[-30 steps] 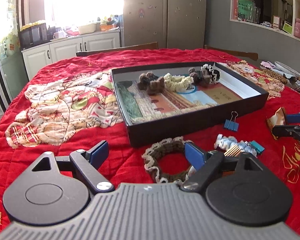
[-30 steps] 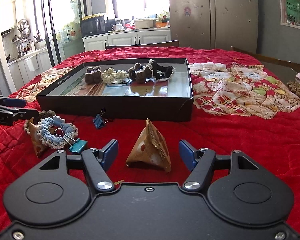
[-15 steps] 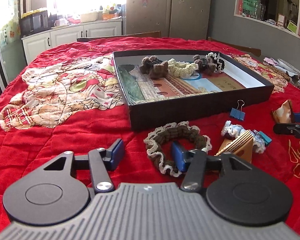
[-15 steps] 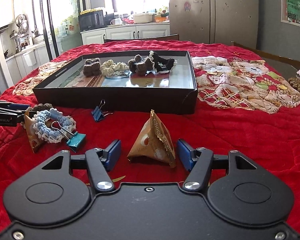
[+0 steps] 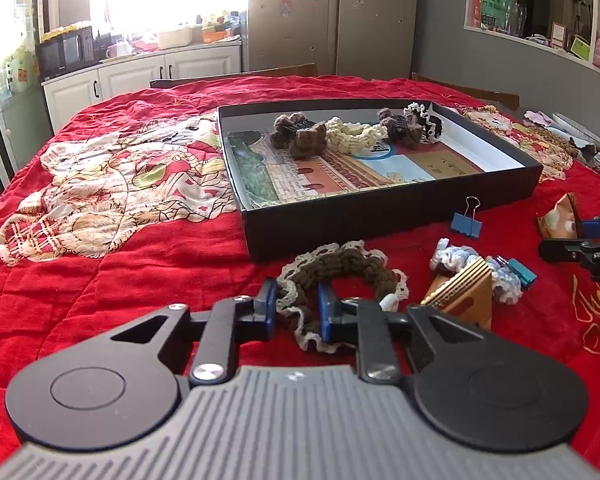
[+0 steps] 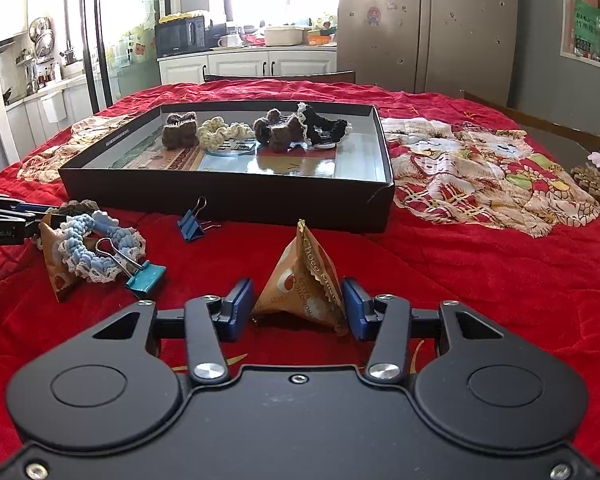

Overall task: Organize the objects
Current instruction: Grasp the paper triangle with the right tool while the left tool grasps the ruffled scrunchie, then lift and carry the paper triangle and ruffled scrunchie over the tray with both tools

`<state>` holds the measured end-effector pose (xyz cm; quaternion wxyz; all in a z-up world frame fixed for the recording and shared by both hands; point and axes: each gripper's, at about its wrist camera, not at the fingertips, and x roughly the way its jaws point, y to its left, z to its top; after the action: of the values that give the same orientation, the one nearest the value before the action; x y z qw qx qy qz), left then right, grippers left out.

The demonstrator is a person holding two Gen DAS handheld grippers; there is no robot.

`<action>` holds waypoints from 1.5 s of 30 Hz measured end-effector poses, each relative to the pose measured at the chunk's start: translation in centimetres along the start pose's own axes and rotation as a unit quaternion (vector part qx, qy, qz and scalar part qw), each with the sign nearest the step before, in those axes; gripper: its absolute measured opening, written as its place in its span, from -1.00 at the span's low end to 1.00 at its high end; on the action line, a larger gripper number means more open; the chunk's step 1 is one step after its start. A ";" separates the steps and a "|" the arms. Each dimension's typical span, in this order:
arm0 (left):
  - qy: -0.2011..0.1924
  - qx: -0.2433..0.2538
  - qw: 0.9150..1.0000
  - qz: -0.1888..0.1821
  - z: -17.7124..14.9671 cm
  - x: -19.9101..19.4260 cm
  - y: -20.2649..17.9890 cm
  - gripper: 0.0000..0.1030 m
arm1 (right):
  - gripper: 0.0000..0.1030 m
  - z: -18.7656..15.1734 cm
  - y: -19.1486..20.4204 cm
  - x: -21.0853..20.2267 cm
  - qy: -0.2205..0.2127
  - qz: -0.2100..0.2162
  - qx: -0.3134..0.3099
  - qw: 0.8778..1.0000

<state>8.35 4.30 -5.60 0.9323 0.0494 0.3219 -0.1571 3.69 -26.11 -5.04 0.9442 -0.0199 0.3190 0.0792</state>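
Observation:
My left gripper [image 5: 297, 310] is shut on the near edge of a brown crocheted scrunchie [image 5: 342, 266] with a white lace rim, which lies on the red quilt in front of the black box [image 5: 380, 220]. My right gripper [image 6: 299, 307] is closed around a triangular orange snack packet [image 6: 304, 286], its pads touching both sides. The box holds several crocheted scrunchies [image 5: 348, 132], also seen in the right wrist view [image 6: 256, 130]. A blue scrunchie [image 6: 96, 246] lies over a second packet [image 5: 460, 294].
A blue binder clip [image 5: 466, 222] lies by the box front. A teal binder clip [image 6: 144, 276] lies against the blue scrunchie. The red quilt [image 5: 100, 272] covers the table. A cat-print cloth [image 6: 480, 172] lies right of the box. Kitchen cabinets stand behind.
My left gripper moved forward and left and shut on the brown scrunchie's edge. My right gripper narrowed onto the orange packet.

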 end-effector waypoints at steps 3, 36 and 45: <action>0.001 0.004 1.000 0.000 0.0 0.0 -0.1 -0.65 | -0.13 0.0 0.0 0.0 0.000 0.000 0.000 1.000; -0.041 0.010 0.999 -0.009 1.7 -3.3 -0.3 -0.74 | -0.32 0.2 0.5 -0.9 -0.019 0.007 -0.011 1.000; -0.058 0.008 0.998 -0.016 2.3 -4.5 -0.4 -0.74 | -0.32 0.8 0.8 -1.7 -0.031 0.017 -0.013 0.999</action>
<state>6.23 4.65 -0.99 0.9465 0.0427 0.2663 -0.1770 2.73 -25.52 -3.36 0.9517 -0.0243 0.2892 0.0998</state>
